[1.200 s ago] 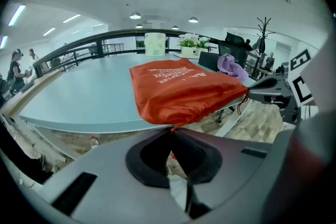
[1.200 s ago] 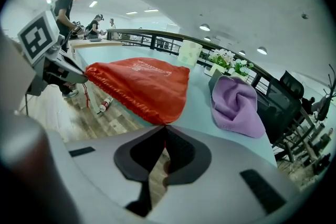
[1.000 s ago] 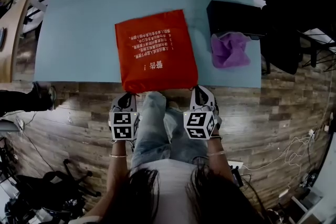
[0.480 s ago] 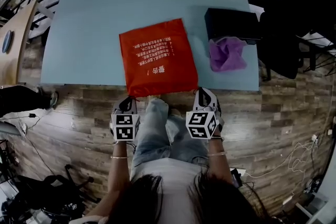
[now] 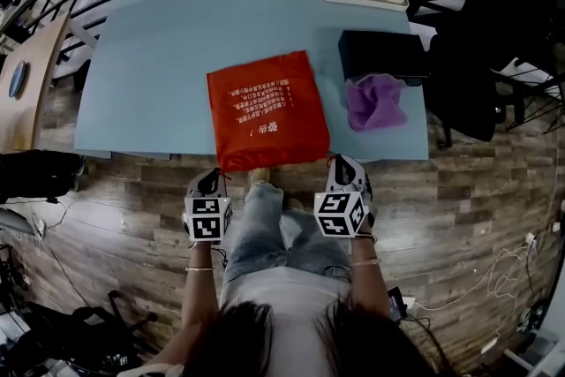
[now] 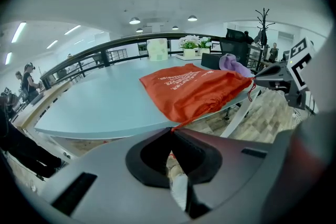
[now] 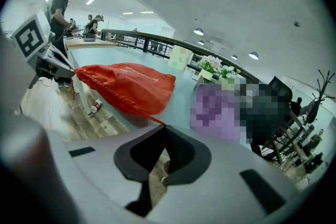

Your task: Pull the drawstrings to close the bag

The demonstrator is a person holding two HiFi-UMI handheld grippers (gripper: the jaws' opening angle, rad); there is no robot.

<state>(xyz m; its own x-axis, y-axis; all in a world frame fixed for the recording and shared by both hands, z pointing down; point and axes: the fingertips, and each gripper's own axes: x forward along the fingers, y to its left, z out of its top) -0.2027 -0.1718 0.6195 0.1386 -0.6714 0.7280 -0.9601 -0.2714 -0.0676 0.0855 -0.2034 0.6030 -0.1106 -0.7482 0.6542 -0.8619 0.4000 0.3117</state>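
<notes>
At the light-blue table's near edge lies the red drawstring bag, mouth toward the person. Left gripper clamps one drawstring; right gripper clamps the other drawstring.

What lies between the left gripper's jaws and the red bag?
Only a red drawstring, pinched in the shut left gripper and running up to the red bag at its near corner; the left gripper view shows it.

The bag is red-orange with white print. The table is pale blue, the cloth purple, the box black.
</notes>
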